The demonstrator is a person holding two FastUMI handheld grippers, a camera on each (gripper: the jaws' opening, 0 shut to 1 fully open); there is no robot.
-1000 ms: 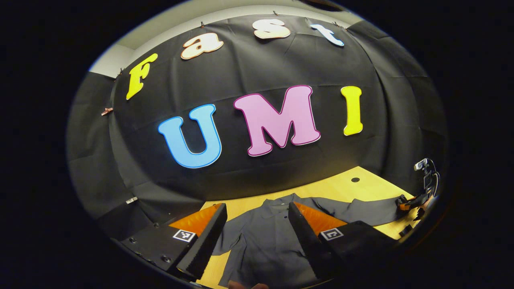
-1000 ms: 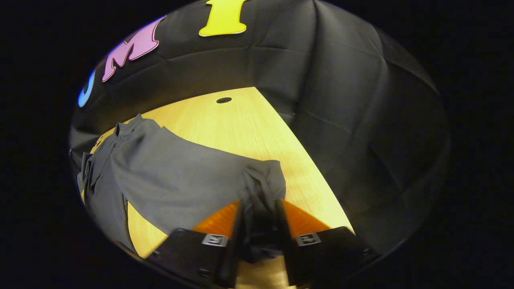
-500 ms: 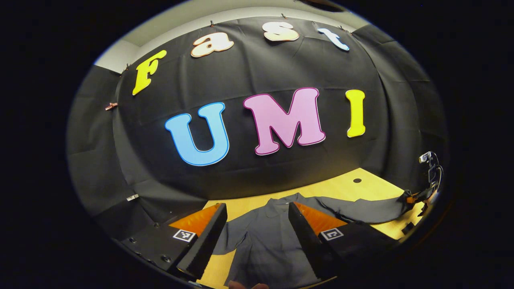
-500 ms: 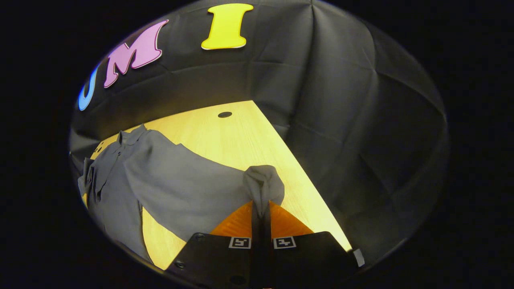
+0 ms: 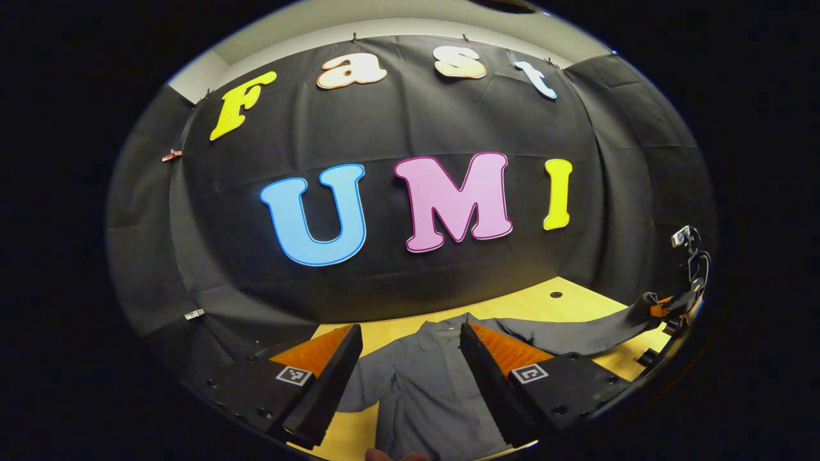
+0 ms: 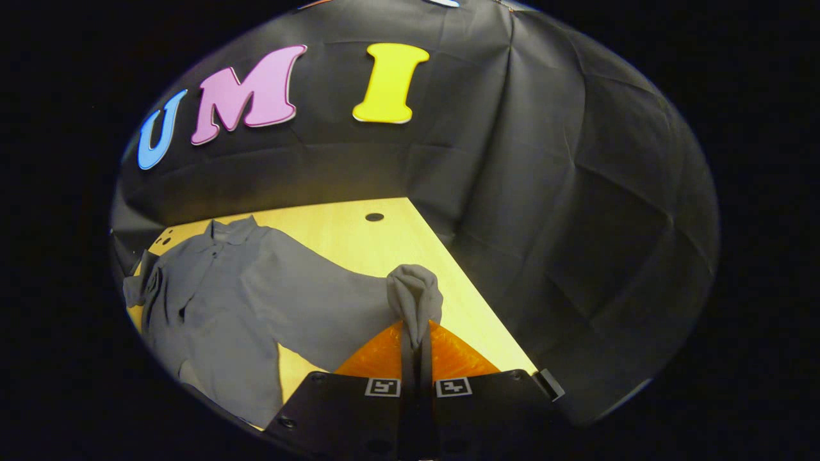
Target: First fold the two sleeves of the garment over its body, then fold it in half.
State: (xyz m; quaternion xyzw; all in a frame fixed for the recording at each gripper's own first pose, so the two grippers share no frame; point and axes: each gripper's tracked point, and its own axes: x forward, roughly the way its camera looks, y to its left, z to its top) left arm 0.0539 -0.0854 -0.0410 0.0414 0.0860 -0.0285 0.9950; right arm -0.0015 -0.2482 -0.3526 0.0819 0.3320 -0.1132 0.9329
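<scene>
Your worktop (image 6: 359, 240) carries the grey garment (image 6: 211, 288) spread flat, collar toward the far wall, with bare wood beyond it out to the right edge. Your right hand-held gripper (image 6: 416, 339) is pressed together, pinching the bunched cuff of the right sleeve (image 6: 415, 296), lifted off the wood. Your left hand-held gripper (image 5: 410, 358) hangs spread wide above the garment's body, holding nothing.

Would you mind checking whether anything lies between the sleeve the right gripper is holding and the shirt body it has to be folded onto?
Nothing visible does. The right gripper is shut on the sleeve end, and the rest of that sleeve runs unbroken to the shirt body. Beside it is only bare wooden table.
</scene>
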